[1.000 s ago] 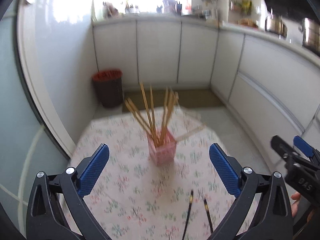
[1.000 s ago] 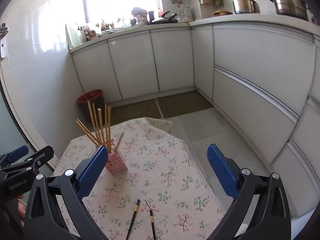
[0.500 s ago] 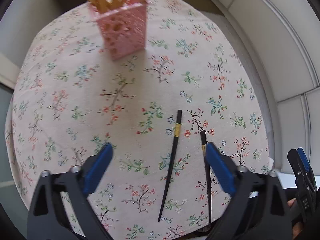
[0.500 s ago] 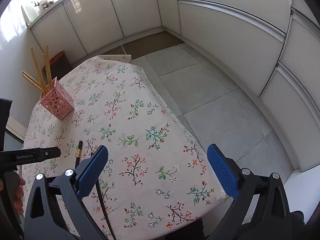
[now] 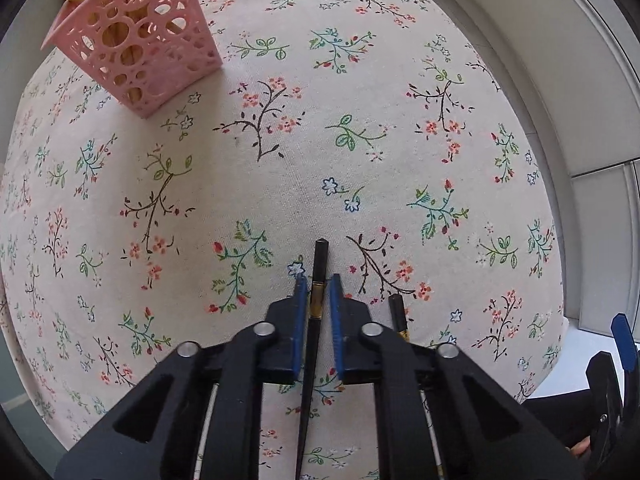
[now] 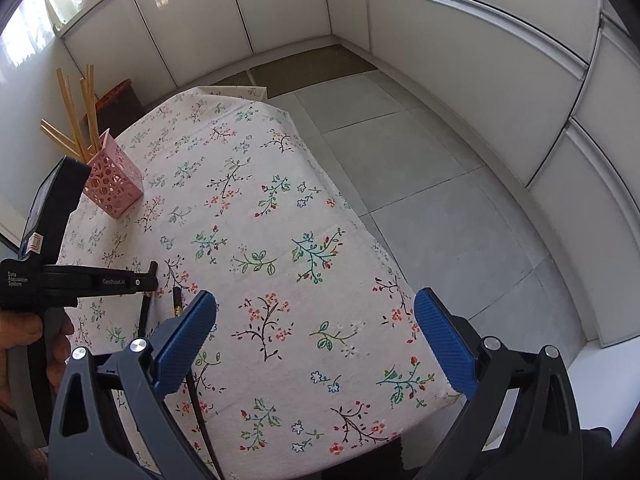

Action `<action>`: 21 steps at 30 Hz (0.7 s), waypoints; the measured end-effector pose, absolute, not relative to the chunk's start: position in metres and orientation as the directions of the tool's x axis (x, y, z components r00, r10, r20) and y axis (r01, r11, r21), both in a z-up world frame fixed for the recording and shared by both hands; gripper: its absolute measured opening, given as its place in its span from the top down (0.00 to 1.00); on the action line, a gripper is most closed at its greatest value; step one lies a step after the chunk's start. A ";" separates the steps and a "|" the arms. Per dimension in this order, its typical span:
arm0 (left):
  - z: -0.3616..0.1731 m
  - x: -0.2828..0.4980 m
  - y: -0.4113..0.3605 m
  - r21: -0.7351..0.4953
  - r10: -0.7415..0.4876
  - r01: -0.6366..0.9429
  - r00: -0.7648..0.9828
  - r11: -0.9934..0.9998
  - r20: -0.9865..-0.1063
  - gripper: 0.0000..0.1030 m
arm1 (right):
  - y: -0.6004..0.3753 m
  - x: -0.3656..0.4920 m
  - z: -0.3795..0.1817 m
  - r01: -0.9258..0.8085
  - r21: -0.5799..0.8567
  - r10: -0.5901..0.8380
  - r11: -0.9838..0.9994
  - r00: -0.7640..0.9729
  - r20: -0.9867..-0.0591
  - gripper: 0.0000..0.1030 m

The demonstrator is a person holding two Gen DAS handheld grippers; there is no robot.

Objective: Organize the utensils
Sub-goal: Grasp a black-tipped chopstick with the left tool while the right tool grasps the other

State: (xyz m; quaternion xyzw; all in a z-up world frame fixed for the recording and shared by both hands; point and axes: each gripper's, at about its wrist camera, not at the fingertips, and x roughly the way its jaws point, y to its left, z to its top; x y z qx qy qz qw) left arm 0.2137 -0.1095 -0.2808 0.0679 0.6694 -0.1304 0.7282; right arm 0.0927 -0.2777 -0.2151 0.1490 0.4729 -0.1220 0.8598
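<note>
Black lacquer with a gold band: that is the long black chopstick (image 5: 317, 280) now sitting squarely between the blue pads of the left gripper (image 5: 318, 292). Half a second back those fingers were spread wide above the flowered cloth; now they have dropped low and narrowed right in on the stick, with a sliver of gap showing either side, so this looks like closing, not yet clamped. The chopstick lies flat on the floral-clothed bench (image 5: 400, 140), its blunt end pointing toward the pink perforated plastic holder (image 5: 140, 48), which stands well apart at the far left with pale wooden chopsticks (image 6: 76, 120) upright in it.

A second black chopstick (image 5: 398, 314) lies just beside the left gripper's right-hand finger, untouched.

The right gripper (image 6: 316, 348) hangs above the near edge of the bench, fingers wide apart, holding nothing.

So the pick is on: once the pads bite, the lift and the carry to the pink holder should follow.
</note>
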 end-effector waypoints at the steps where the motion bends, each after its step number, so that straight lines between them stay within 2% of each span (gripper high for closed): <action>1: -0.281 0.214 -0.109 -0.081 -0.105 0.282 0.072 0.956 -0.992 0.93 | -0.277 0.093 -0.215 0.349 0.141 -0.067 0.926 0.521 -0.851 0.06; 8: -0.257 0.191 -0.079 -0.095 -0.146 0.293 0.159 0.951 -0.976 0.94 | -0.256 0.108 -0.218 0.297 0.132 -0.032 0.946 0.488 -0.872 0.06; 15: -0.209 0.157 -0.028 -0.072 -0.161 0.309 0.275 0.948 -0.948 0.94 | -0.181 0.153 -0.244 0.130 0.075 0.022 0.989 0.368 -0.929 0.07; 17: -0.196 0.151 -0.010 -0.064 -0.163 0.307 0.306 0.950 -0.938 0.94 | -0.161 0.168 -0.257 0.086 0.062 0.034 0.994 0.295 -0.955 0.14; 19: -0.183 0.144 -0.003 -0.060 -0.164 0.301 0.333 0.952 -0.928 0.94 | -0.150 0.177 -0.270 0.079 0.070 0.049 0.994 0.235 -0.971 0.29; 21: -0.172 0.140 0.004 -0.055 -0.167 0.300 0.362 0.952 -0.917 0.94 | -0.144 0.182 -0.283 0.093 0.093 0.075 0.991 0.179 -0.981 0.35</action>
